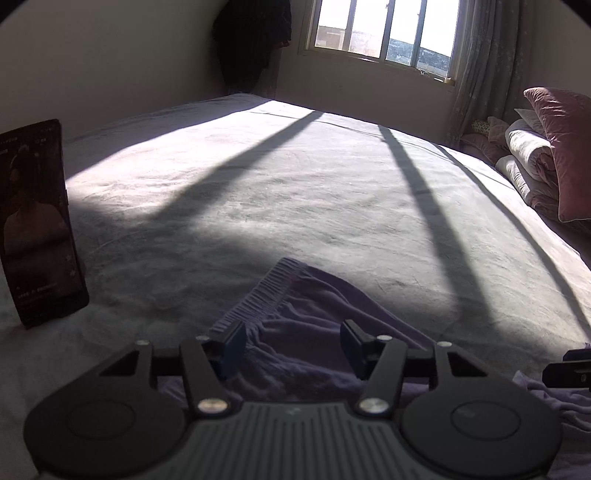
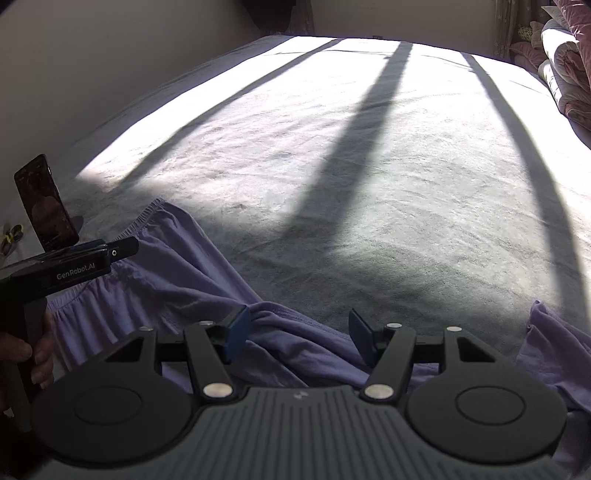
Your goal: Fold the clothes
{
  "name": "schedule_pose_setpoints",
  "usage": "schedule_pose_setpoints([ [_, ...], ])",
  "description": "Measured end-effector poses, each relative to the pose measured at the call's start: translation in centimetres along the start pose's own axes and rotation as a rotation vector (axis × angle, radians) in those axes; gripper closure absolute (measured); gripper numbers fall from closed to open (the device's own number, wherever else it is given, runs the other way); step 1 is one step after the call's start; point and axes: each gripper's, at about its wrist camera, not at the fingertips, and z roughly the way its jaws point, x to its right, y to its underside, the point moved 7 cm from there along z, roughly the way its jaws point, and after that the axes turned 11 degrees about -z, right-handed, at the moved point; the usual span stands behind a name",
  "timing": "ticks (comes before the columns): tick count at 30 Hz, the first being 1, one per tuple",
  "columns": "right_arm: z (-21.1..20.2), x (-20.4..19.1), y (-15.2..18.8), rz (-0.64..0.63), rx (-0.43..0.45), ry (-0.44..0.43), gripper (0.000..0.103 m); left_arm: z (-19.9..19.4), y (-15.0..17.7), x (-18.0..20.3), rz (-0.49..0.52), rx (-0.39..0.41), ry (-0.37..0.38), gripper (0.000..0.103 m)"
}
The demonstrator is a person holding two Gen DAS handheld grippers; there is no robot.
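A purple garment [image 1: 306,295] with a gathered elastic waistband [image 1: 258,291] lies crumpled on the grey bed sheet [image 1: 295,177]. My left gripper [image 1: 293,336] hovers over it near the waistband. Its jaws stand apart, cloth lies below the gap, and neither pad presses on it. In the right wrist view the garment [image 2: 177,266] spreads from the left to the lower right. My right gripper [image 2: 299,325] is open above a ridge of its folds. The left gripper [image 2: 110,254] shows side-on at the left, held by a hand [image 2: 37,350].
A dark phone [image 1: 37,221] stands propped on the bed at the left. Pink pillows and rolled quilts [image 1: 546,158] are stacked along the right edge. A window [image 1: 384,29] throws sunlight and bar shadows across the sheet. Dark clothing [image 1: 251,40] hangs in the far corner.
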Motion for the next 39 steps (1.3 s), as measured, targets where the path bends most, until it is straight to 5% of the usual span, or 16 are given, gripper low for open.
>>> schedule_pose_setpoints([
  [1, 0.6, -0.4, -0.5, -0.004, -0.002, -0.008, 0.04, 0.3, -0.1, -0.4, -0.016, -0.019, 0.009, 0.062],
  [4, 2.4, -1.5, -2.2, -0.016, -0.007, -0.036, 0.04, 0.8, -0.5, -1.4, -0.075, -0.052, 0.036, 0.068],
  [19, 12.2, -5.7, -7.4, -0.077, -0.05, -0.07, 0.044, 1.7, -1.3, -3.2, -0.164, -0.096, 0.065, 0.072],
  [21, 12.5, -6.1, -7.7, -0.105, -0.049, -0.076, 0.051, 1.9, -1.3, -3.4, -0.166, -0.099, 0.064, 0.072],
  [26, 13.2, -7.3, -8.5, -0.153, -0.059, -0.12, 0.102, 2.5, -1.6, -4.1, -0.203, -0.108, 0.056, 0.072],
  [27, 13.3, -7.6, -8.6, -0.157, -0.064, -0.127, 0.103, 2.6, -1.6, -4.2, -0.209, -0.11, 0.055, 0.072],
  [31, 13.1, -8.0, -9.1, -0.168, -0.064, -0.136, 0.1, 2.7, -1.7, -4.1, -0.214, -0.115, 0.053, 0.072],
  [34, 12.9, -8.1, -9.2, -0.166, -0.062, -0.143, 0.078, 2.8, -1.8, -4.2, -0.22, -0.121, 0.057, 0.072],
  [35, 12.9, -8.2, -9.1, -0.165, -0.062, -0.143, 0.061, 2.8, -1.9, -4.3, -0.222, -0.122, 0.058, 0.072],
  [36, 13.0, -8.2, -9.0, -0.164, -0.06, -0.142, 0.054, 2.9, -1.9, -4.3, -0.224, -0.124, 0.06, 0.072],
  [39, 13.1, -8.5, -8.5, -0.177, -0.044, -0.132, 0.053, 2.9, -1.9, -4.4, -0.228, -0.127, 0.062, 0.072],
])
